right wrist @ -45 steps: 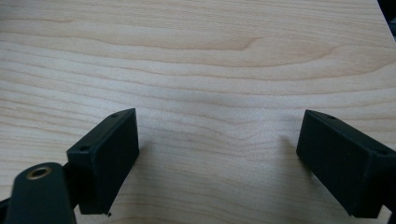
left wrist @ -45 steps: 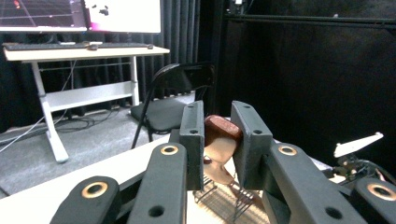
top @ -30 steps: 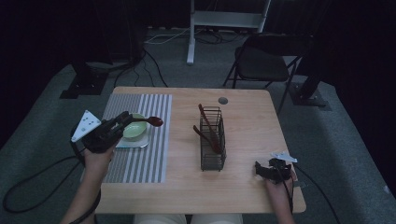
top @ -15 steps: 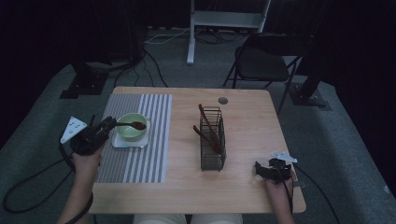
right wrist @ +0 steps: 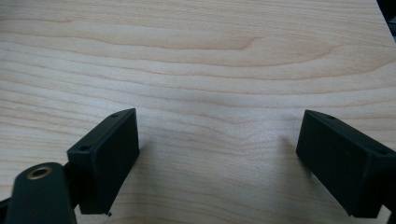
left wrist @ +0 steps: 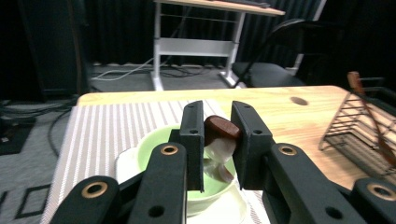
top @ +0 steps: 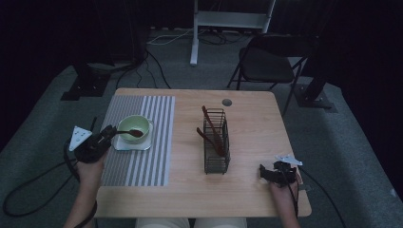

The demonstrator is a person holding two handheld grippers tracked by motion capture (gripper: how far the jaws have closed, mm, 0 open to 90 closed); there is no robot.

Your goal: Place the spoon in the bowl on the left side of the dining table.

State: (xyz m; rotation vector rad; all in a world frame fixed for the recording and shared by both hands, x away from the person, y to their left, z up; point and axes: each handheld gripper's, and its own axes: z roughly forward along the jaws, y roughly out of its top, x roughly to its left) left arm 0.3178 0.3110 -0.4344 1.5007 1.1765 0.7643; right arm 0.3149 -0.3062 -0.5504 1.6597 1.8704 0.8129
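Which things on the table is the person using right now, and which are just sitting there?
In use:
left gripper
wooden spoon
green bowl
white plate

Just sitting there:
wire basket
striped mat
right gripper
folding chair

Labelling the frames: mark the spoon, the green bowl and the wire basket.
spoon [top: 135, 133]: high view, on its dark head over the bowl.
green bowl [top: 127, 124]: high view, on its rim.
wire basket [top: 216, 162]: high view, on its near wall.
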